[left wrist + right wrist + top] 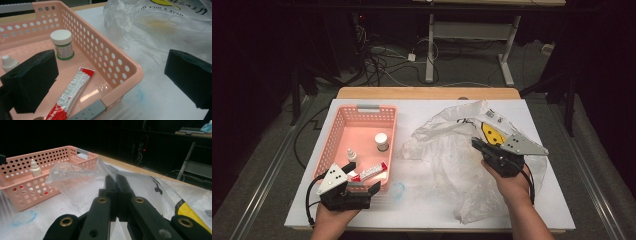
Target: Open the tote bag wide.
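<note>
Glossy perforated plastic basket (120, 65); thin crinkled plastic bag (447, 150).

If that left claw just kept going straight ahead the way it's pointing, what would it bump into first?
Most likely the near corner of the pink basket, which sits between the open left claw; depth is hard to judge.

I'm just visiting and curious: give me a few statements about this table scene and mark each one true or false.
1. The right gripper is shut on the plastic bag. True.
2. The left gripper is clamped on the sachet. False: its jaws stand open with nothing pressed between them.
3. The white-capped jar stands upright inside the pink basket. True.
4. The small dropper bottle lies on the bag. False: it stands in the basket.
5. The basket is blue. False: it is pink.
</note>
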